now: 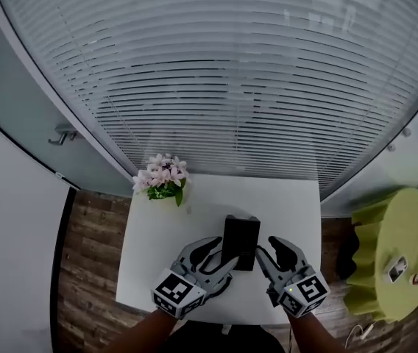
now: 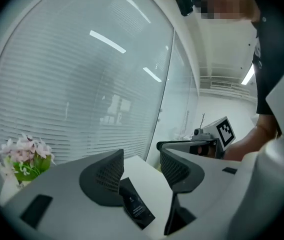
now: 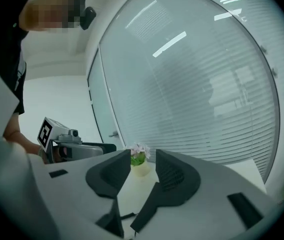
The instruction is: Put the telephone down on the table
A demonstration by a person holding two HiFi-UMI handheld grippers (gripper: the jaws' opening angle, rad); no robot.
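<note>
**Left tool** (image 1: 222,256): lower centre of the head view, left of the midline, tips directed toward the upper right of the frame. In the left gripper view its jaws stand apart.

**Right tool** (image 1: 271,248): lower centre, right of the midline, tips directed toward the upper left. Its jaws stand apart, with a narrower gap than the left.

The left marker cube (image 1: 176,293) and right marker cube (image 1: 306,293) face the camera. The left forearm (image 1: 139,333) and right forearm (image 1: 316,334) enter from the bottom edge.
</note>
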